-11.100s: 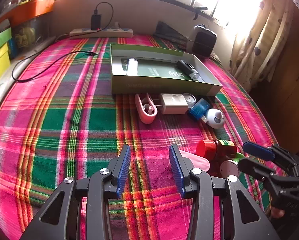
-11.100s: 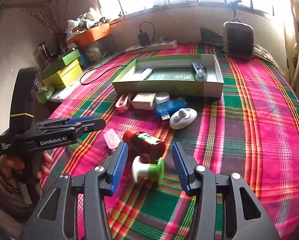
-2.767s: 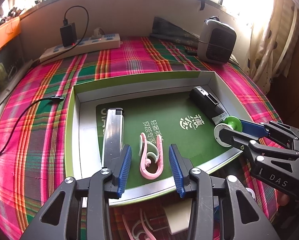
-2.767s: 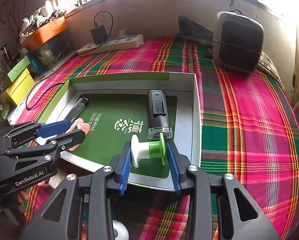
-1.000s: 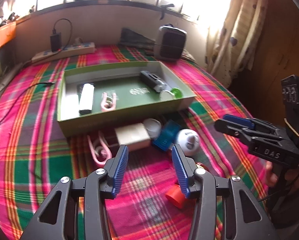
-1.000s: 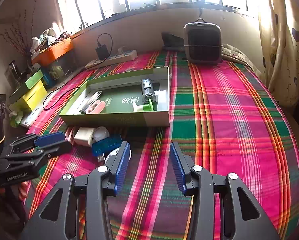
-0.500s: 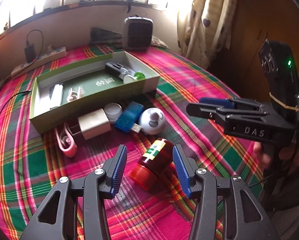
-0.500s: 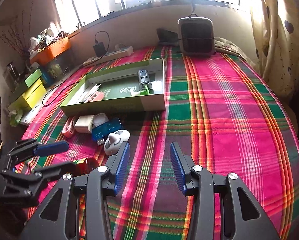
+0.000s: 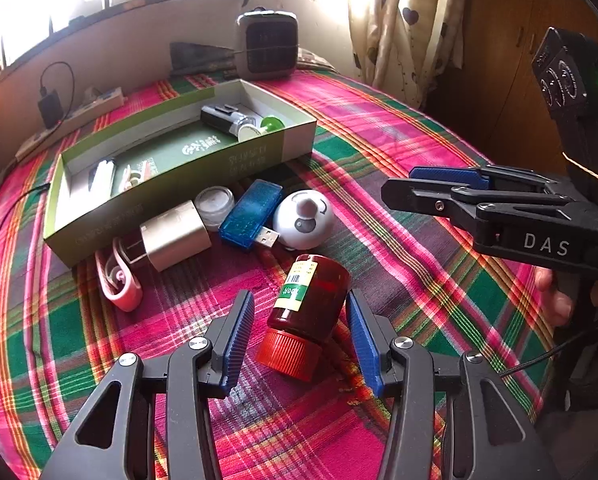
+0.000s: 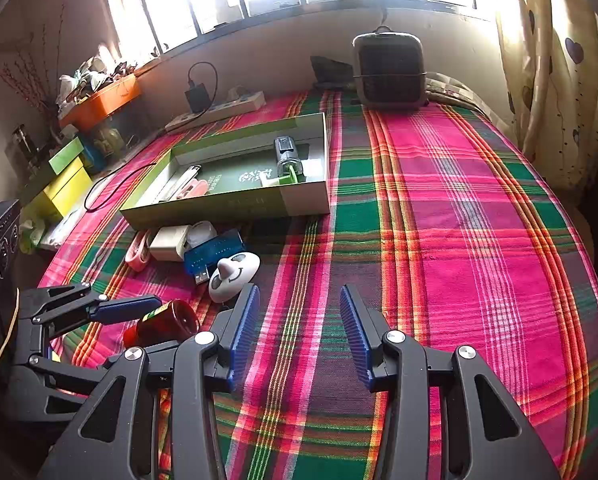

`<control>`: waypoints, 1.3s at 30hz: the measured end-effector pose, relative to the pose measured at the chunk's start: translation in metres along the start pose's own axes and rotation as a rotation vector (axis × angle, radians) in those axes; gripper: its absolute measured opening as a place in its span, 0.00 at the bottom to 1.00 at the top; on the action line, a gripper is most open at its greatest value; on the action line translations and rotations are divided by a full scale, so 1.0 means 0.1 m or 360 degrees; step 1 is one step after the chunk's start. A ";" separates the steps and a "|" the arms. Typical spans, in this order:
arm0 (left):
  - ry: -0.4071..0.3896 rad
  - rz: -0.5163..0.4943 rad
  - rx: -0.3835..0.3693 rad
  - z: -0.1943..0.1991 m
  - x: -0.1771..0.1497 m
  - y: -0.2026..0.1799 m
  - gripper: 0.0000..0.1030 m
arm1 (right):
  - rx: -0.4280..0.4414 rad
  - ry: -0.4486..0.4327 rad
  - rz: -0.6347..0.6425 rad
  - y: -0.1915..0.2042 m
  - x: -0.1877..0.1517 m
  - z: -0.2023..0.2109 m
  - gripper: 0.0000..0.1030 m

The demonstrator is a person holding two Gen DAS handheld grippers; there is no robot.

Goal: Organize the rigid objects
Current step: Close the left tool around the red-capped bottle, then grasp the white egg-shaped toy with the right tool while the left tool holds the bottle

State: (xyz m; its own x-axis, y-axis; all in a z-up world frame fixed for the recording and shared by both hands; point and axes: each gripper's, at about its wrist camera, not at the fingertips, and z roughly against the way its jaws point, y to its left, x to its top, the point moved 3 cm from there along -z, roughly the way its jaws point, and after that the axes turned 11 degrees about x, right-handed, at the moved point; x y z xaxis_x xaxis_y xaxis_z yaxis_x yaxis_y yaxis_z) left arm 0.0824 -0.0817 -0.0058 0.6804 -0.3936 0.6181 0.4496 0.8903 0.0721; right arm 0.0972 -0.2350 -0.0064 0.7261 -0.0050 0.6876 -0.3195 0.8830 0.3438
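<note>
A dark red plastic bottle with a ribbed red cap [image 9: 305, 314] lies on its side on the plaid cloth in pink, green and orange [image 9: 399, 216], its yellow-and-green label carrying a barcode and writing too small to read. The left tool [image 9: 301, 334] straddles it with both blue ribbed pads spread wide, clear of the bottle on either side. The right tool [image 10: 297, 334] hovers over bare cloth, jaws parted with nothing between them; its black body reads "DAS" in white. Beyond the bottle sit a white round gadget [image 9: 303, 219], a translucent blue USB stick [image 9: 251, 214], a beige wall charger [image 9: 175, 236] and a pink clip [image 9: 119, 280]. Behind them stands the shallow green cardboard box [image 9: 171, 196], printed with Chinese characters inside.
</note>
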 end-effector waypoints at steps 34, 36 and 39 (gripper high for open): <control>0.0011 0.0443 0.0223 0.14 -0.27 0.89 0.30 | 0.0065 0.0110 0.0066 0.27 0.08 -0.38 0.42; 0.0011 0.0463 0.0237 0.14 -0.28 0.92 0.30 | 0.0065 0.0116 0.0067 0.28 0.09 -0.42 0.42; 0.0035 0.0486 0.0274 0.11 -0.30 0.98 0.30 | 0.0074 0.0132 0.0062 0.29 0.11 -0.48 0.42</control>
State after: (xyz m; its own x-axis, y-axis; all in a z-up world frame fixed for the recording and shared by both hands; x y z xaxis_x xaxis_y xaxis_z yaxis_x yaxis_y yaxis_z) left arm 0.0997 0.0197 -0.0083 0.7816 -0.1064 0.6146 0.1204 0.9926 0.0187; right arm 0.1250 -0.1866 -0.0200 0.7601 0.0693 0.6462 -0.3747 0.8591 0.3486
